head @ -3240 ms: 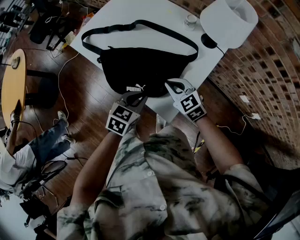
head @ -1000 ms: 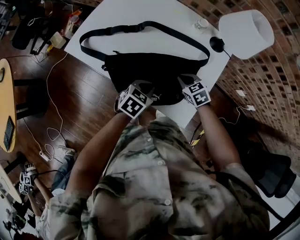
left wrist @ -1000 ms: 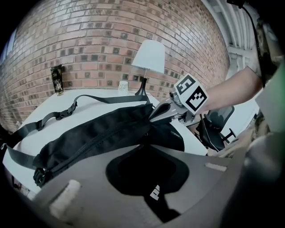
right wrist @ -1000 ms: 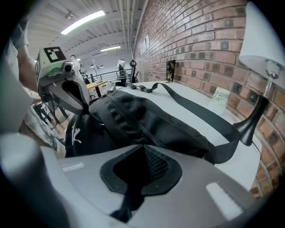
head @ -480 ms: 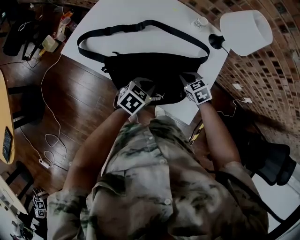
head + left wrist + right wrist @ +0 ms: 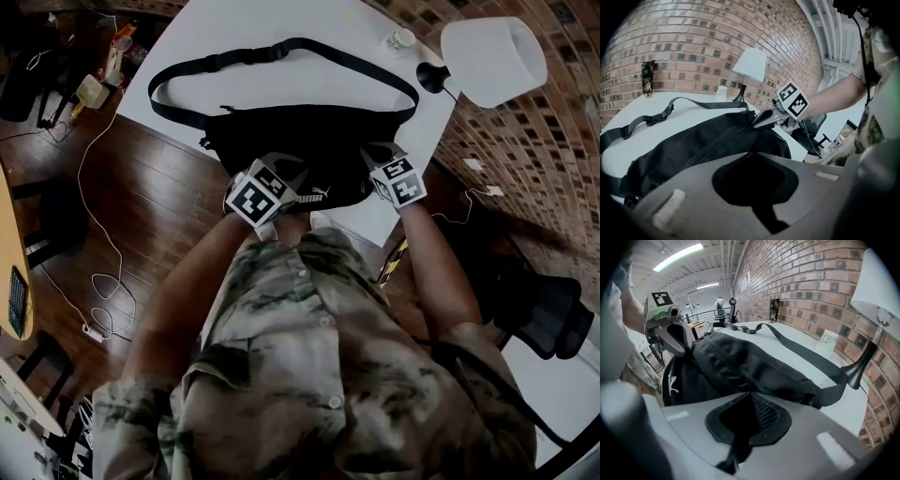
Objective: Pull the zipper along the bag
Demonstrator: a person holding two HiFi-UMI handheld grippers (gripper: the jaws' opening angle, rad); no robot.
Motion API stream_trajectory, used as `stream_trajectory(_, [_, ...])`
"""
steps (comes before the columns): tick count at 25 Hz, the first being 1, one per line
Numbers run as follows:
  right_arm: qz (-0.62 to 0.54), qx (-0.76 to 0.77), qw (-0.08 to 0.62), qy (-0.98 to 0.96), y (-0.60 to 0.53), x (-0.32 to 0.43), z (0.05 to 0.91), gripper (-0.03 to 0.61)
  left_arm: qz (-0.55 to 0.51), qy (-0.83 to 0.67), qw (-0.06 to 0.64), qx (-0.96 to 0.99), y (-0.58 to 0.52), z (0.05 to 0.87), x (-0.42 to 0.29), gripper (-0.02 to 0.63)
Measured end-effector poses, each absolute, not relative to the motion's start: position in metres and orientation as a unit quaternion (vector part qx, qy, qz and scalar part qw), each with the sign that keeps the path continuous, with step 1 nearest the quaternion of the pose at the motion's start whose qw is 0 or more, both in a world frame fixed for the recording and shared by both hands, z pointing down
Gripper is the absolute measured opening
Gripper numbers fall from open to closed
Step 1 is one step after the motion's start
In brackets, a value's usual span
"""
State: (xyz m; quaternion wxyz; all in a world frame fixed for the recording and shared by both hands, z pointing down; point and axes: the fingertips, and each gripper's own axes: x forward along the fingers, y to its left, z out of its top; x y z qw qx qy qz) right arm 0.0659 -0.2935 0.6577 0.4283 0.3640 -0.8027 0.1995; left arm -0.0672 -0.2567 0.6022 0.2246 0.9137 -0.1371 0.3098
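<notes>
White worktop (image 6: 281, 21) by a brick wall (image 6: 534, 150), over a dark wooden floor (image 6: 150, 216).
White-shaded table lamp (image 6: 492, 56) stands beyond the black fabric waist bag (image 6: 309, 141); the jaws of the left gripper (image 6: 284, 172) and right gripper (image 6: 376, 153) clamp the bag.

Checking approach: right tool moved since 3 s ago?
Yes. Right tool went forward from the near edge of the waist bag onto its right end, nearer the lamp.

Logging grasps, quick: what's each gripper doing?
Left gripper: closed on the black fabric waist bag.
Right gripper: closed on the same bag.
</notes>
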Motion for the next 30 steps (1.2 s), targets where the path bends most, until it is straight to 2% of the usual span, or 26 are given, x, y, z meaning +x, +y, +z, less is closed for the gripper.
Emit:
stream_trajectory(5, [0.208, 0.367, 0.423, -0.802, -0.295, 0.075, 0.658, 0.006, 0.308, -0.154, 0.233, 0.910, -0.271, 0.600, -0.107, 0.003])
stream_trajectory(8, [0.208, 0.369, 0.422, -0.802, -0.299, 0.077, 0.656, 0.006, 0.325, -0.146, 0.213, 0.910, -0.273, 0.596, -0.128, 0.005])
stream_trajectory(14, [0.215, 0.379, 0.416, -0.798, -0.297, 0.077, 0.657, 0.006, 0.327, -0.165, 0.266, 0.892, -0.258, 0.615, -0.173, 0.006])
stream_trajectory(22, [0.217, 0.382, 0.428, -0.790, -0.297, 0.079, 0.658, 0.006, 0.318, -0.205, 0.274, 0.884, -0.266, 0.620, -0.218, 0.006])
stream_trajectory(30, [0.216, 0.395, 0.436, -0.779, -0.299, 0.080, 0.658, 0.006, 0.308, -0.206, 0.273, 0.888, -0.264, 0.618, -0.225, 0.012])
